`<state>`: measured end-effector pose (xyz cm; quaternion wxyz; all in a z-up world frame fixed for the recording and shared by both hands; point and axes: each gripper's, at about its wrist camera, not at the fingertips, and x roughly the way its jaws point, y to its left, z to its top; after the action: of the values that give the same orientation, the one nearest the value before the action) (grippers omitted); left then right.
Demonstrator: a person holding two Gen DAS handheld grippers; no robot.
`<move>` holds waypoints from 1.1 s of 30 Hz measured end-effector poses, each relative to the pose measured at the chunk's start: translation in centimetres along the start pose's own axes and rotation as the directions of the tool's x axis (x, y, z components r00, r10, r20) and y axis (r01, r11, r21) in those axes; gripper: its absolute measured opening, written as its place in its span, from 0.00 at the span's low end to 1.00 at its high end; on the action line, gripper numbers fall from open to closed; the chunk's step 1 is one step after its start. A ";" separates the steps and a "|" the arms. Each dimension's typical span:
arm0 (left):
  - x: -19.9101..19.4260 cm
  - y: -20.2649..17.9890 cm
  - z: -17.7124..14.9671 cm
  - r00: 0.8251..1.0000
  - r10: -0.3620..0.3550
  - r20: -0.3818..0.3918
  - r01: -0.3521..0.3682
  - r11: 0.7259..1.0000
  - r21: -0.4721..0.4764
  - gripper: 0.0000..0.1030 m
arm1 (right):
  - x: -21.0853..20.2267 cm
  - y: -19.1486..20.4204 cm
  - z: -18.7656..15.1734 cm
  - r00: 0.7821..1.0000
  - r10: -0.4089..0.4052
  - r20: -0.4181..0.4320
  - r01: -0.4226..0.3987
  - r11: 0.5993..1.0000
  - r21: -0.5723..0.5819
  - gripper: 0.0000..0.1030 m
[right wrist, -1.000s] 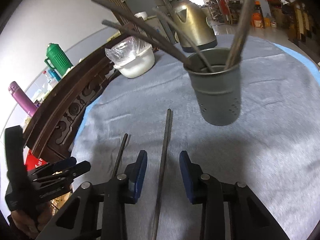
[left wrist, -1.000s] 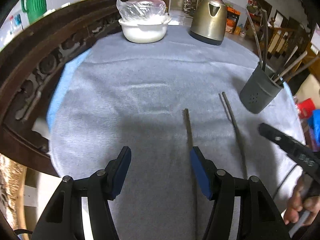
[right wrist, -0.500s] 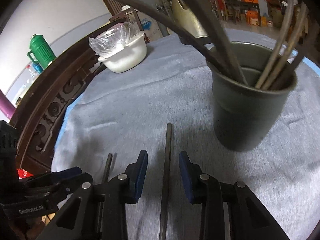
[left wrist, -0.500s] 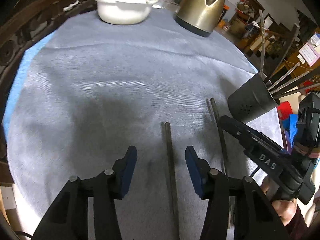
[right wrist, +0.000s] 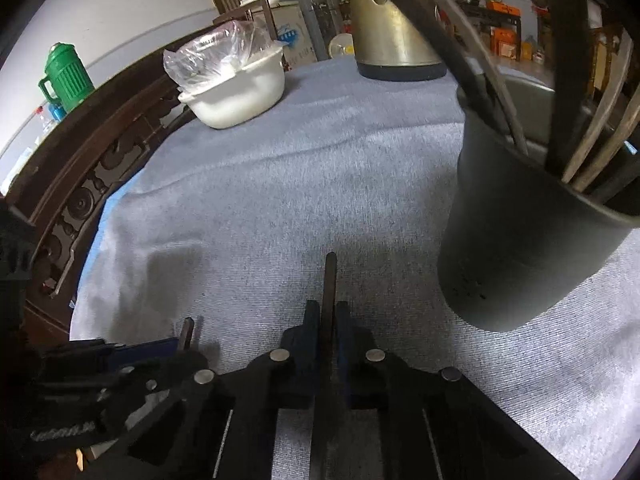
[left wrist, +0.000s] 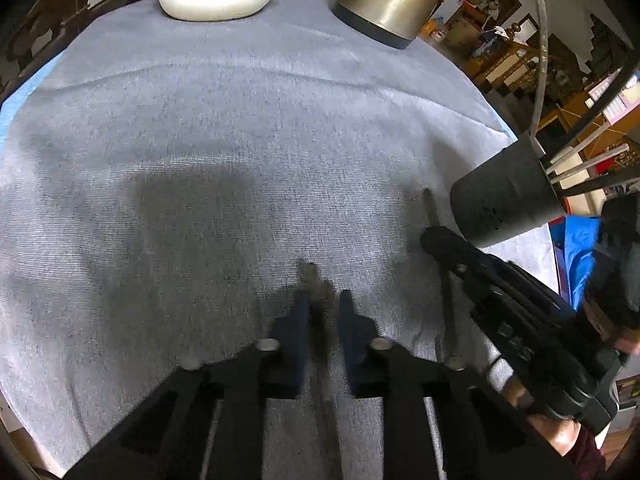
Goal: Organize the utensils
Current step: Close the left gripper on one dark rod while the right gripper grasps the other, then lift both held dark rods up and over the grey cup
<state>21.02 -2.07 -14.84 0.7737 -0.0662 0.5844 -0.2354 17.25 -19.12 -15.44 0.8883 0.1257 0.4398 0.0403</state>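
We see the right gripper (right wrist: 328,316) closed tight on a dark chopstick (right wrist: 330,276), both blue pads pressed against it; its tip pokes out ahead over the grey cloth (right wrist: 320,160), and its rear length is hidden under the gripper body. Just to the right stands the dark utensil holder (right wrist: 516,264), already bristling with chopsticks whose tops are cut off by the frame edge.

In the left wrist view, the left gripper (left wrist: 324,312) straddles a second chopstick (left wrist: 312,276). Its fingers stand narrowly apart, a sliver of gap showing either side, though motion blur makes it hard to tell whether the pads touch it. The stick lies on the cloth, its near end lost beneath the gripper.

Far back sit a white bowl (right wrist: 240,96) and a metal kettle (right wrist: 388,32), both partly cropped.
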 end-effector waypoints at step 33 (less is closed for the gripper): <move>-13.9 -4.5 -2.6 0.925 -0.031 0.379 0.009 0.998 0.061 0.06 | -4.2 -1.7 -1.1 0.994 0.098 -0.046 -0.097 0.995 0.013 0.16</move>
<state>14.45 0.57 -1.82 0.8712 -0.0941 0.4160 -0.2430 13.70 -21.27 -13.27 0.8742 0.1506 0.4538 0.0843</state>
